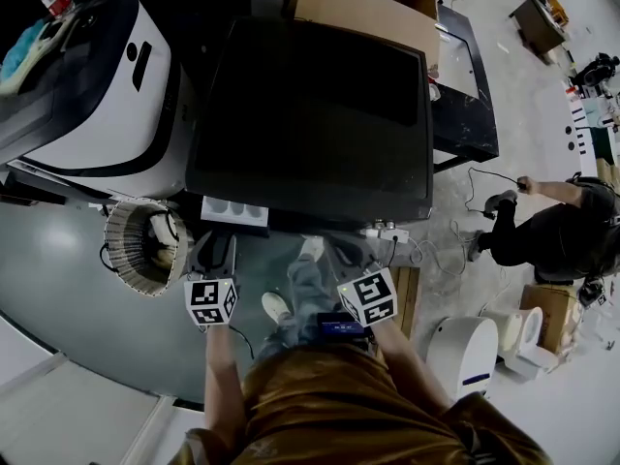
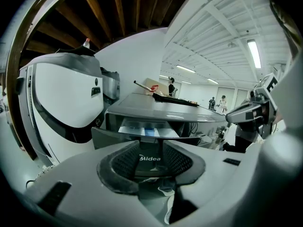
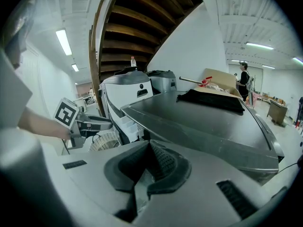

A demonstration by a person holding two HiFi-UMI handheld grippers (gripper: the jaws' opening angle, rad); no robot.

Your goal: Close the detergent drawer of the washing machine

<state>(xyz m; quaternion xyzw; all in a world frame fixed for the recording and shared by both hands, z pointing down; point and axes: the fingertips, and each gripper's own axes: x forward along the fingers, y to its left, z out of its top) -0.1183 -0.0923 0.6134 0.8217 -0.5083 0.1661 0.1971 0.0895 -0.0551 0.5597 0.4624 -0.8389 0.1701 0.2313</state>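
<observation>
The washing machine [image 1: 310, 114] has a dark top, and its detergent drawer [image 1: 234, 211] stands pulled out at the front left, showing white compartments. My left gripper [image 1: 217, 245] hovers just in front of the drawer. In the left gripper view it [image 2: 150, 161] is open, with the drawer's dark front panel [image 2: 106, 138] right ahead and a Midea logo showing between the pads [image 2: 118, 167]. The drawer's inside [image 2: 144, 129] is visible behind the panel. My right gripper [image 1: 347, 258] hangs before the machine's front right, touching nothing. Its [image 3: 147, 150] pads meet at the tip, so it is shut and holds nothing.
A white machine [image 1: 107, 85] stands left of the washer, with a round wicker basket [image 1: 145, 245] on the floor below it. A cardboard box [image 1: 363, 13] lies on the washer's far edge. A power strip [image 1: 386, 232], a crouching person [image 1: 552, 231] and a white appliance [image 1: 465, 352] are on the right.
</observation>
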